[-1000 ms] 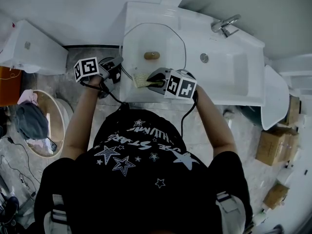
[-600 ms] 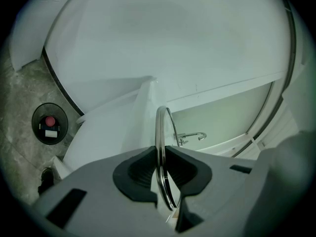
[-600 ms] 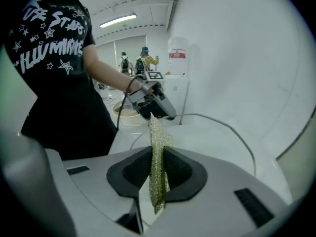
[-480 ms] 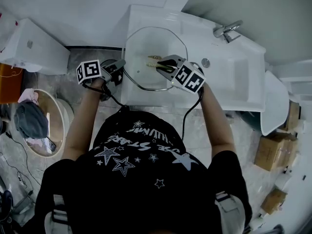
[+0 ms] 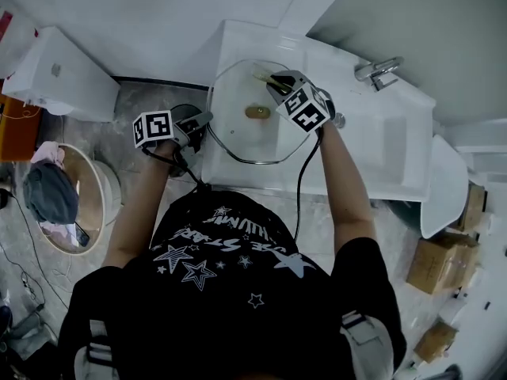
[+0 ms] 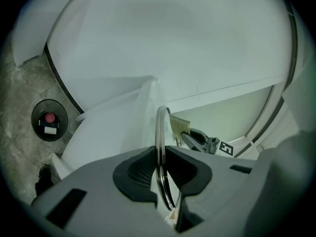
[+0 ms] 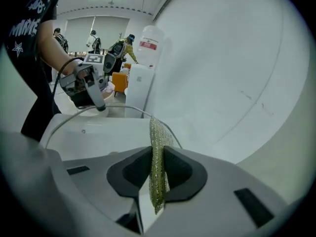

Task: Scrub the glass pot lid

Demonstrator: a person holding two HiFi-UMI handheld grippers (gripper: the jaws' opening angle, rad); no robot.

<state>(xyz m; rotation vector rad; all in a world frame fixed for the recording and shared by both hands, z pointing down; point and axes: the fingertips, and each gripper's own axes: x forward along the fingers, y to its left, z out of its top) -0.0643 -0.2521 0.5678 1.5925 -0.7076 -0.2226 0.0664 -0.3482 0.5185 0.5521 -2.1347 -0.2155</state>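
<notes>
The round glass pot lid (image 5: pixel 238 137) with a metal rim and a wooden knob (image 5: pixel 257 112) lies tilted over the white counter (image 5: pixel 238 172). My left gripper (image 5: pixel 203 119) is shut on the lid's left rim; in the left gripper view the metal rim (image 6: pixel 160 127) runs between the pads. My right gripper (image 5: pixel 274 81) is shut on a yellow-green scouring pad (image 7: pixel 158 157), which rests at the lid's far edge, beyond the knob. The same scouring pad (image 6: pixel 178 127) shows behind the rim in the left gripper view.
A sink basin (image 5: pixel 396 137) with a chrome faucet (image 5: pixel 379 70) and a drain (image 5: pixel 340 119) lies right of the lid. A white box (image 5: pixel 55 74) stands at the left. On the floor are a round tub with cloth (image 5: pixel 55 196) and cardboard boxes (image 5: pixel 440 264).
My right gripper has carried the scouring pad from the lid's near edge, across the knob, to the far edge. The left gripper has kept its hold on the rim.
</notes>
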